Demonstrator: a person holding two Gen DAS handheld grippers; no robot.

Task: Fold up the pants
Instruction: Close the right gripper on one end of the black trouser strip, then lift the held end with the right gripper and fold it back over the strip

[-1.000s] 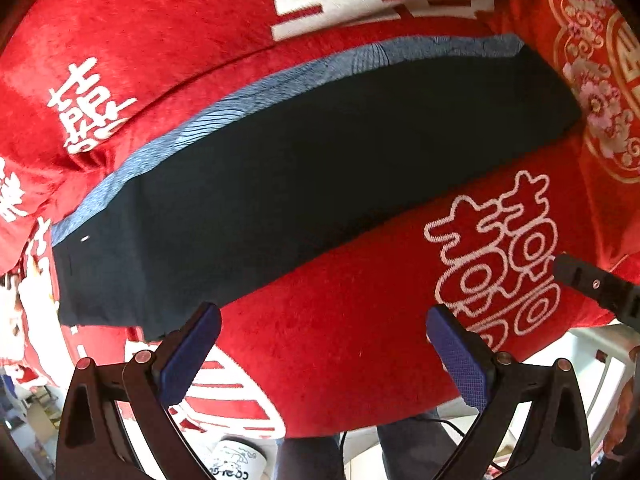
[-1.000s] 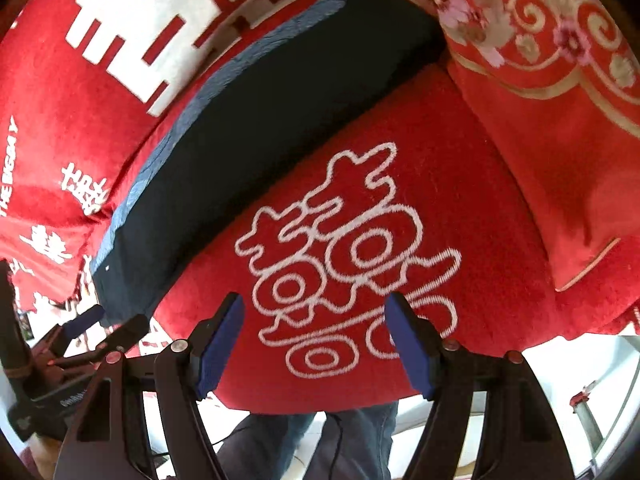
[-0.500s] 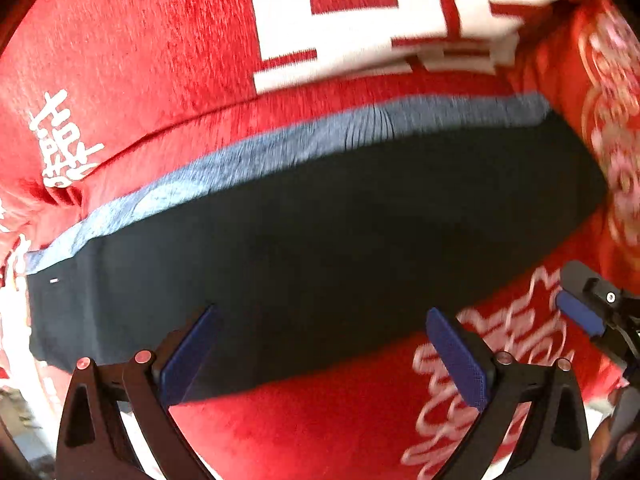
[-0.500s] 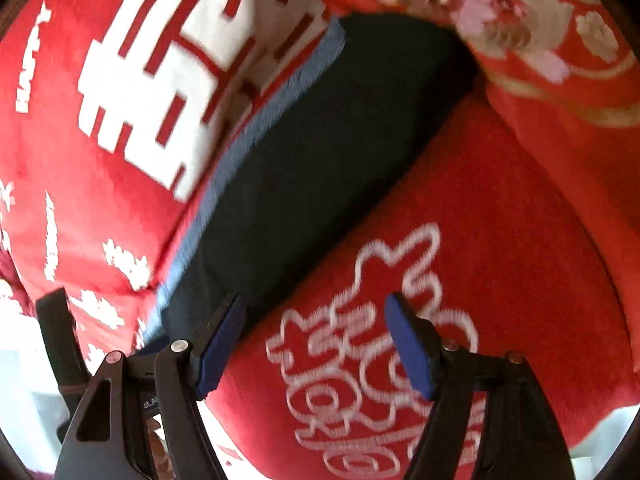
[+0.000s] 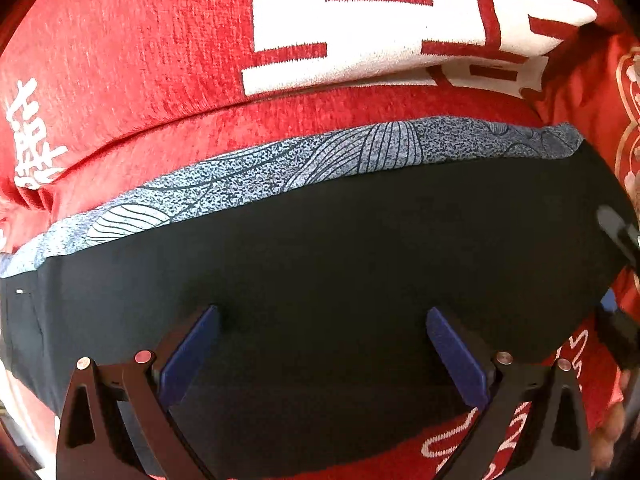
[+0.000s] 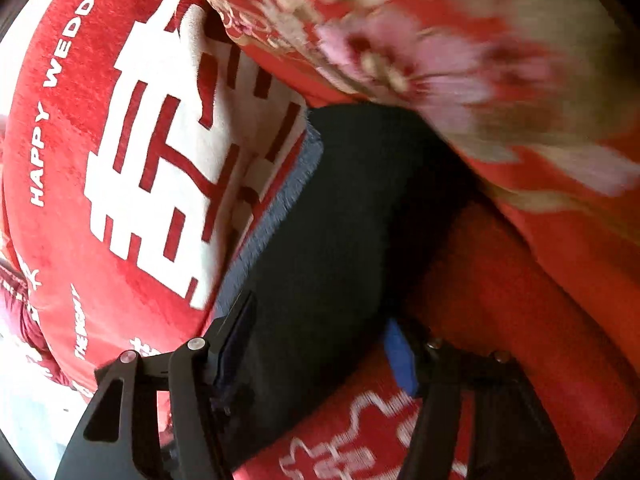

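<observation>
Both grippers have dropped onto the pants (image 5: 320, 264) lying flat on the red blanket (image 5: 132, 60): left gripper (image 5: 320, 344) spread wide, right gripper (image 6: 316, 344) closing astride the end (pads not yet pinching), so a fold seems imminent.

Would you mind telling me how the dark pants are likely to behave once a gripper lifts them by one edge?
The pants lie flat on the red blanket, following its curve, so they will probably drape limply. The fabric looks thin and smooth, likely light and possibly slippery. The folded layers may slide apart.
</observation>
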